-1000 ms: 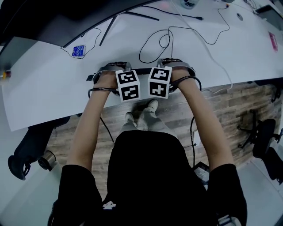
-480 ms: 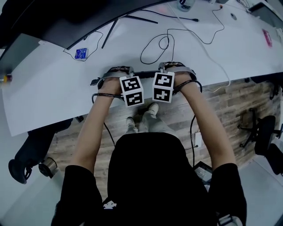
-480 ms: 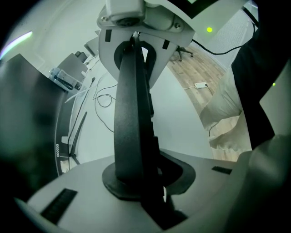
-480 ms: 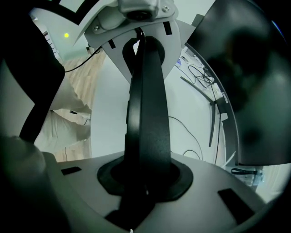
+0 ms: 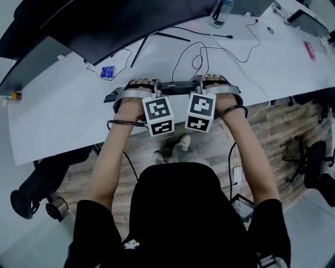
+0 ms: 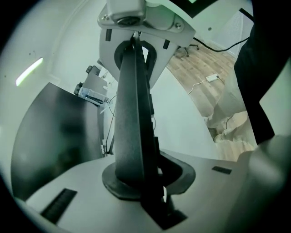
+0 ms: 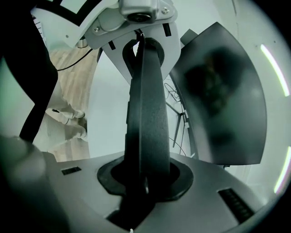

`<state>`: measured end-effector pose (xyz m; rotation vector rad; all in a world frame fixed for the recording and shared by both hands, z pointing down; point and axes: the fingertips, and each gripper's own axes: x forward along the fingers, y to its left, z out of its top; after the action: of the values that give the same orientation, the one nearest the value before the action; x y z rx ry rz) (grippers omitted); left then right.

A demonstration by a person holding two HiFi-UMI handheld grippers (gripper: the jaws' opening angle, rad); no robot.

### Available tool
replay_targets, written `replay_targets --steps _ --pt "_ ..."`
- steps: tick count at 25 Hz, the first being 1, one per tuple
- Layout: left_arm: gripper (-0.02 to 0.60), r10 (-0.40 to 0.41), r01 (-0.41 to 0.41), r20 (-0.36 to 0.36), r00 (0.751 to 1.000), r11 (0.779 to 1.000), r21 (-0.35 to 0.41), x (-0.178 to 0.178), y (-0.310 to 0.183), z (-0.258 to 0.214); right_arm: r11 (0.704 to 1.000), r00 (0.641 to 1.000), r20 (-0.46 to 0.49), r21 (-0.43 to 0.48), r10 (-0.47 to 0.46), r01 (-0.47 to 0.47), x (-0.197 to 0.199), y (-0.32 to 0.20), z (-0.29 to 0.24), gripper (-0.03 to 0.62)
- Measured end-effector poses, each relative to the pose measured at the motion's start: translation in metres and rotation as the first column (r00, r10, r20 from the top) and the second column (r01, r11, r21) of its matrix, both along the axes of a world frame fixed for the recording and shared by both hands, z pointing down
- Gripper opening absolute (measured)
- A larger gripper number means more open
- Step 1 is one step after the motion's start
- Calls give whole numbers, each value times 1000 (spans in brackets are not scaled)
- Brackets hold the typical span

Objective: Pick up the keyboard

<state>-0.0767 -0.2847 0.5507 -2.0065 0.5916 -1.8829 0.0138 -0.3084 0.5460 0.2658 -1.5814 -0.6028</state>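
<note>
The keyboard (image 5: 175,86) is a slim dark bar held crosswise above the white desk (image 5: 57,120), near its front edge. My left gripper (image 5: 137,90) is shut on its left part and my right gripper (image 5: 215,87) on its right part; both are largely hidden under the hands and marker cubes. In the left gripper view the keyboard (image 6: 132,113) runs edge-on from the jaws (image 6: 148,179) up to the other gripper (image 6: 145,27). The right gripper view mirrors this: the keyboard (image 7: 150,113) stands clamped between the jaws (image 7: 143,182).
A wide curved monitor (image 5: 120,23) stands at the back of the desk. Thin black cables (image 5: 199,52) loop behind the keyboard. A blue card (image 5: 108,71), a bottle (image 5: 220,13) and a pink item (image 5: 309,49) lie further off. Office chairs (image 5: 316,162) stand on the wood floor.
Both hands have risen together with the keyboard held between them, and it now hangs above the desk. The marker cubes look larger and closer to the head camera.
</note>
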Motion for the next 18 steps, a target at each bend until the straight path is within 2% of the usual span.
replay_targets --steps 5,11,14,18 --pt "87 8 -8 6 1000 994 111 -17 9 -46 994 1000 7 113 9 -10 -16 10 -48 91" --pt "87 35 -36 9 999 974 224 -38 32 -96 971 999 15 234 38 -40 -36 37 -103 92" --pt "87 45 -48 17 999 959 280 -50 44 -120 956 998 28 287 52 -58 -49 52 -127 92" --pt "97 55 -59 22 998 926 374 -67 59 -152 925 996 48 370 77 -89 -65 72 -158 92"
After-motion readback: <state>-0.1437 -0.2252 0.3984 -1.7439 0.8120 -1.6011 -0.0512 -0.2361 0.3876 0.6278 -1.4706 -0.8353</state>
